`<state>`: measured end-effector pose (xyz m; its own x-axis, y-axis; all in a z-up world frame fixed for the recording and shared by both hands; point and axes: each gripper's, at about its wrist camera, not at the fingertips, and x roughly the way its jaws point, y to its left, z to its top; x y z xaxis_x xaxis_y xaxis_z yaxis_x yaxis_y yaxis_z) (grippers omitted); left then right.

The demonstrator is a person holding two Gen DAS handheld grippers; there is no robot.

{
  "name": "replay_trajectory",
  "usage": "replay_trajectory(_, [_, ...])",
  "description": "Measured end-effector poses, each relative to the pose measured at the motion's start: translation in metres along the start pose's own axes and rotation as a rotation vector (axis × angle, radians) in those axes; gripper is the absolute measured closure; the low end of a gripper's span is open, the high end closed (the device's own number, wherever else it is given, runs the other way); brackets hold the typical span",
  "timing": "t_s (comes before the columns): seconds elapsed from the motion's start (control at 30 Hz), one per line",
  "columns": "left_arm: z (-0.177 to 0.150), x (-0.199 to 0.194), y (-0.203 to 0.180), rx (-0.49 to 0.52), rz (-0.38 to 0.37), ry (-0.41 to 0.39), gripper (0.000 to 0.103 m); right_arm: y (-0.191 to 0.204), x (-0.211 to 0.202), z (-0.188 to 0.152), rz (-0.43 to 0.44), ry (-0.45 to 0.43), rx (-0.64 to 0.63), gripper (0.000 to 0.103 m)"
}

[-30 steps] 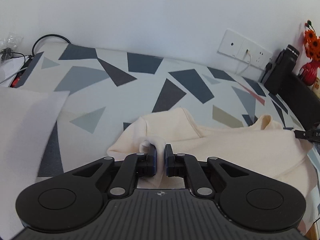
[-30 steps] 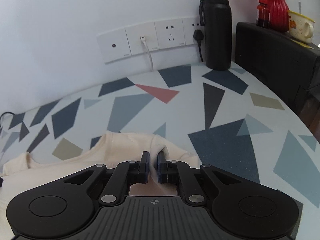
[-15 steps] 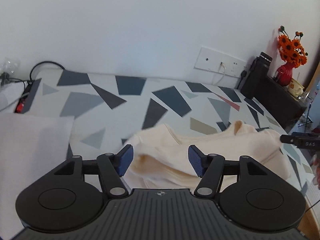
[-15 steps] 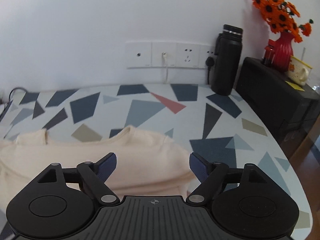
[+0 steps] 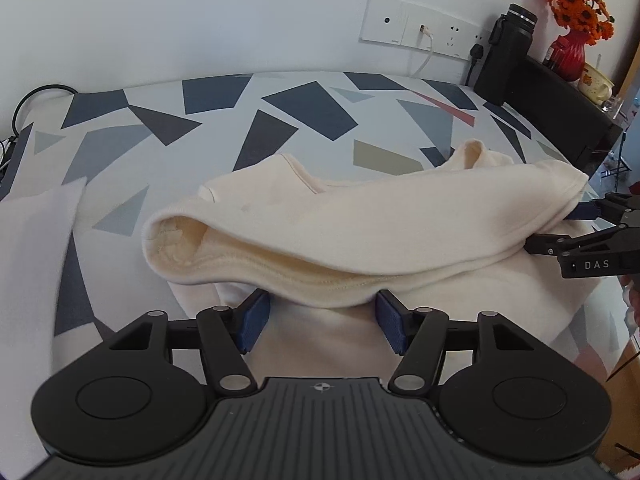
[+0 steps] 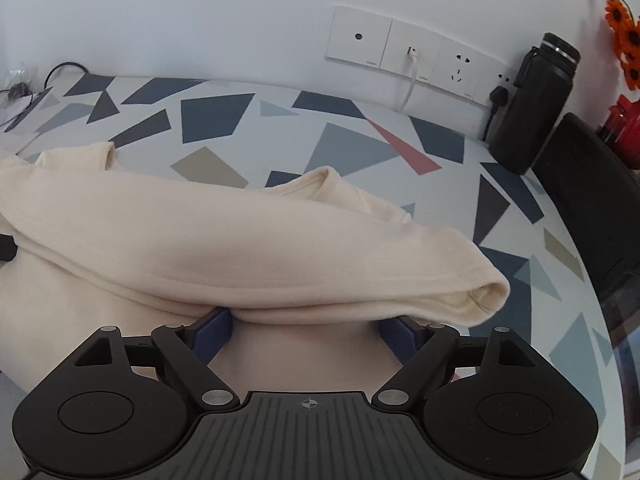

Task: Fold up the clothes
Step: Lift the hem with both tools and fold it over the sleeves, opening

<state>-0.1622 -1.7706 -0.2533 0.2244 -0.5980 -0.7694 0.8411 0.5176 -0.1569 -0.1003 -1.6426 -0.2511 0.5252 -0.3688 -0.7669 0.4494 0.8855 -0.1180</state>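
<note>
In the left wrist view, at the lower middle of the frame, our left gripper (image 5: pixel 320 322) has its jaws standing well apart, and nothing is held between them; the blue pads (image 5: pixel 252 320) do not press on the cloth. In the right wrist view our right gripper (image 6: pixel 306 334) is the same: jaws wide, no cloth pinched, the folded edge lying just above them in the picture.

The cream sweater (image 5: pixel 360 232) lies across the centre of both frames on the bench (image 5: pixel 280 120), which has a cover with grey, dark blue and red shapes. Its lower part is laid over the upper part, so we judge that one fold is made and both grippers have let it go. The fold is loose and puffy at the two ends, and the collar and one shoulder stick out behind it. We think that what is left is to flatten it, maybe to fold once more, and to put it aside.

We count: one sweater, two grippers, and one white cloth (image 5: pixel 32 264) at the left edge, which we cannot identify. At the upper right stand one black bottle (image 6: pixel 536 108), one red vase with orange flowers (image 5: pixel 568 56) and one long black box (image 5: pixel 560 108). On the wall is one row of sockets (image 6: pixel 416 54).
</note>
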Motion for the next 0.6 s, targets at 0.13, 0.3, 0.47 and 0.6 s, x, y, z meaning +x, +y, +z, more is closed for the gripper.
replay_trajectory(0.13, [0.023,0.009,0.002,-0.026,0.030,-0.003,0.042,-0.017,0.010,0.020,0.050,-0.018,0.056,0.024])
replay_trajectory(0.3, [0.062,0.025,0.014,-0.071,0.111,-0.098,0.042,-0.050,0.028,0.057,0.078,-0.081,0.191,0.027])
replay_trajectory(0.47, [0.091,0.047,0.043,-0.153,0.249,-0.129,0.036,-0.083,0.055,0.077,0.010,-0.113,0.347,0.028])
replay_trajectory(0.6, [0.079,0.025,0.059,-0.190,0.239,-0.131,0.029,-0.090,0.045,0.065,0.016,-0.113,0.316,0.023])
